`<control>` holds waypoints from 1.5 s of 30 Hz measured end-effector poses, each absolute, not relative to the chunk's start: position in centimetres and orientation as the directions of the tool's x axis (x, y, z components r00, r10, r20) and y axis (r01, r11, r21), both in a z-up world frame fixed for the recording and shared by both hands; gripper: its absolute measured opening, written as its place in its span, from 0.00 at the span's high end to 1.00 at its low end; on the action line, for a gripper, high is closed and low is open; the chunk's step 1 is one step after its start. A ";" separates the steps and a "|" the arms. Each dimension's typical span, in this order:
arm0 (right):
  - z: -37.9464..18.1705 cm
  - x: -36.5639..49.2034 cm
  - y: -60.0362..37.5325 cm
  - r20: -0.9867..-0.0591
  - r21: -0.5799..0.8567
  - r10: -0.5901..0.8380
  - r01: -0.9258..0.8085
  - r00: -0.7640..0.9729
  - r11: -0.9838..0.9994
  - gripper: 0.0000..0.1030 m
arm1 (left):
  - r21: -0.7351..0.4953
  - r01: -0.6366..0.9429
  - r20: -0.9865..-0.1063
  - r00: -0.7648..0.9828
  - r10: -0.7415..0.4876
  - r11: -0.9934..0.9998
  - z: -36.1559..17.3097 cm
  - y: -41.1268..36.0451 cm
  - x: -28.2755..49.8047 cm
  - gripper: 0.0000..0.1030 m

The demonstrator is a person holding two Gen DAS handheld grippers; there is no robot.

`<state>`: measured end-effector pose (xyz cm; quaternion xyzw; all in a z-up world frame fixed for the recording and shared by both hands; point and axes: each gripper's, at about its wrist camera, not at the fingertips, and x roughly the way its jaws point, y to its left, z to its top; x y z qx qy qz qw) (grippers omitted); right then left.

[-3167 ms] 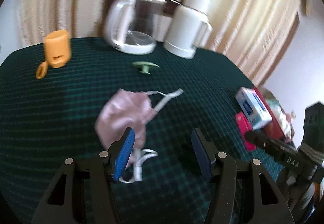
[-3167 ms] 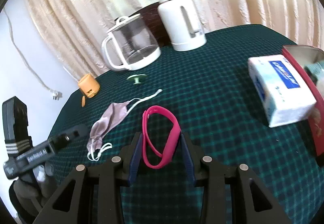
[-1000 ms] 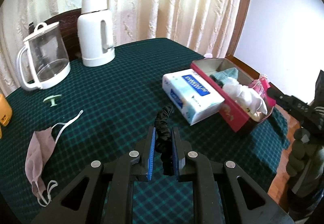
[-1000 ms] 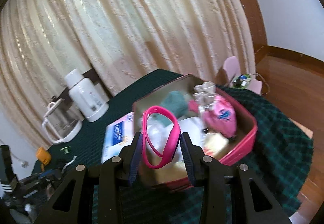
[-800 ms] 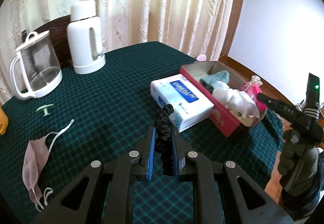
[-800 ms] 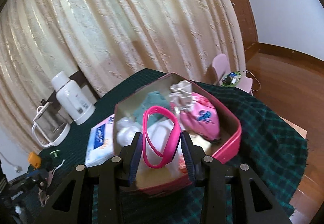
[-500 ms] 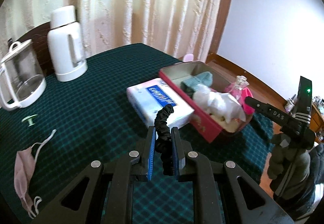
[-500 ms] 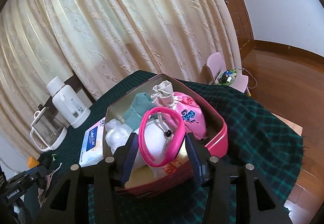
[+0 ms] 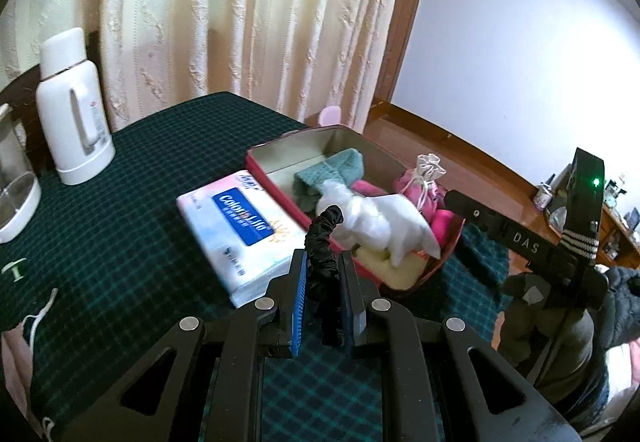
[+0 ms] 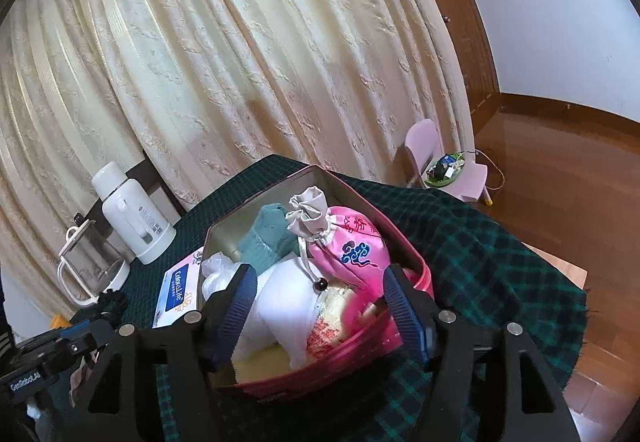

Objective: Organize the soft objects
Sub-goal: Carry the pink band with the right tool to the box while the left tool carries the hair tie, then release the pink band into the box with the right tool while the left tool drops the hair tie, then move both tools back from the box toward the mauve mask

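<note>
Change since earlier views: your right gripper has just been opening; the pink band that stood between its pads half a second ago is no longer there, and you now see only the tin's contents through the gap. In the left wrist view the red tin sits closer and more central than a second ago, and the face mask has slid to the left edge.

Left gripper: your jaws are clenched on the black scrunchie, which stands upright between the blue pads and rises above the fingertips, in front of the tissue pack and the tin's near corner.

Right gripper: your jaws stand wide, released, gripping nothing; the fingertips hang just over the tin's near rim, one at each side of the white bundle.

Pink band: cannot be told for certain among the pink items in the tin.

Red tin, contents: a teal knitted cloth at the far end, the white bundle in the middle, a pink embroidered drawstring pouch with a grey neck on the right, and a pale yellow piece at the near end. The tin is nearly full.

Table: dark green checked cloth; the tissue pack lies touching the tin's left wall; a white flask stands well behind.
</note>
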<state>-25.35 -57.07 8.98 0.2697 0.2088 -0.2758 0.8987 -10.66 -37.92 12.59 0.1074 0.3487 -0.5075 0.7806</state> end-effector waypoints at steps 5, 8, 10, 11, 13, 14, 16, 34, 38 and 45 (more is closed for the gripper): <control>9.0 -25.9 -57.0 -0.521 0.384 -0.384 0.612 0.762 0.692 0.33 | -0.226 0.875 -0.648 0.192 -0.737 0.427 12.4 -39.7 -10.4 0.85; 9.2 -26.1 -57.0 -0.518 0.386 -0.387 0.612 0.763 0.690 0.33 | -0.247 0.881 -0.640 0.165 -0.750 0.404 12.2 -41.1 -10.1 0.85; 9.2 -26.3 -57.0 -0.518 0.388 -0.387 0.613 0.763 0.689 0.33 | -0.270 0.882 -0.635 0.139 -0.760 0.387 12.0 -42.1 -9.9 0.85; 9.2 -26.4 -56.9 -0.518 0.389 -0.385 0.612 0.764 0.688 0.33 | -0.276 0.883 -0.632 0.131 -0.764 0.380 12.0 -42.4 -9.9 0.85; 9.1 -26.7 -56.8 -0.518 0.388 -0.386 0.612 0.763 0.689 0.33 | -0.273 0.889 -0.630 0.124 -0.767 0.367 11.8 -43.4 -10.0 0.85; 9.0 -26.8 -56.8 -0.519 0.389 -0.385 0.612 0.763 0.689 0.33 | -0.269 0.895 -0.628 0.118 -0.769 0.357 11.7 -44.0 -10.0 0.85; 8.9 -26.9 -56.8 -0.522 0.392 -0.383 0.614 0.762 0.685 0.33 | -0.266 0.902 -0.623 0.109 -0.775 0.340 11.8 -45.0 -10.1 0.85; 8.9 -26.1 -56.1 -0.528 0.397 -0.358 0.596 0.770 0.698 0.33 | -0.293 0.883 -0.568 0.147 -0.810 0.366 11.4 -46.3 -8.5 0.26; 9.2 -25.8 -55.7 -0.521 0.398 -0.352 0.586 0.777 0.706 0.33 | -0.293 0.877 -0.559 0.167 -0.812 0.382 11.9 -45.3 -8.3 0.26; 9.5 -24.8 -54.2 -0.519 0.399 -0.316 0.552 0.794 0.732 0.33 | -0.257 0.855 -0.589 0.230 -0.774 0.450 11.9 -43.2 -7.8 0.26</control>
